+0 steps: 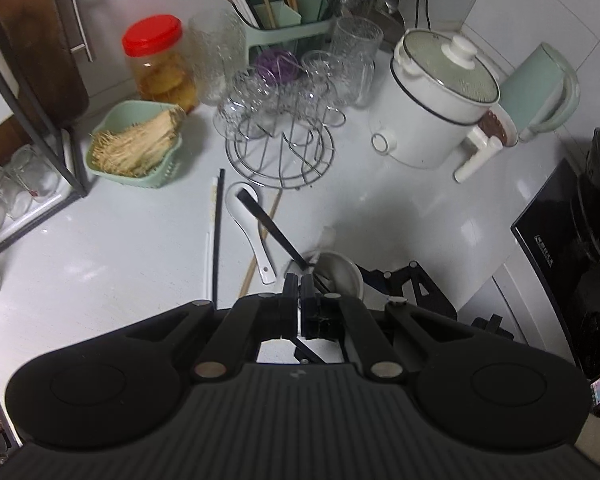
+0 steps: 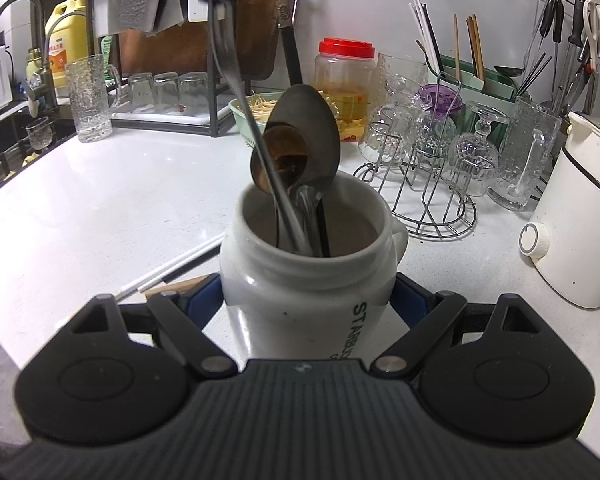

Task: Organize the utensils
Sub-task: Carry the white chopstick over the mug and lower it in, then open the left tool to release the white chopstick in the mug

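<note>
Right claw (image 2: 306,300): sitting low and level at the near edge of the white surface (image 2: 100,200), its fingers (image 2: 204,294) spread wide and pressing on both flanks of the white mug (image 2: 312,276), clamping it upright.
White mug: standing on the surface, handle pointing away to the right, lettering running down its near side.
Mug contents: 2 metal spoons (image 2: 306,136) standing bowl-up and leaning on the far rim, plus a thin dark stick beside them.
Left claw (image 1: 301,286): hanging above the mug and angling steeply down, its fingers drawn nearly together; a thin light sliver is showing in the slit, so they seem to be pinching something, though what exactly is hard to tell from that view.
Long metal handle (image 2: 240,92): in the right view it is slanting down from the dark claw at the top edge into the mug's mouth.
Loose utensils: a white ceramic spoon (image 1: 248,224) lying on the surface with a black chopstick (image 1: 270,230) across it, a black and white chopstick pair (image 1: 216,240) to its left, a wooden chopstick (image 1: 260,248) under it.
Behind them: wire rack of upturned glasses (image 1: 280,120) and a green utensil caddy (image 1: 284,20).
</note>
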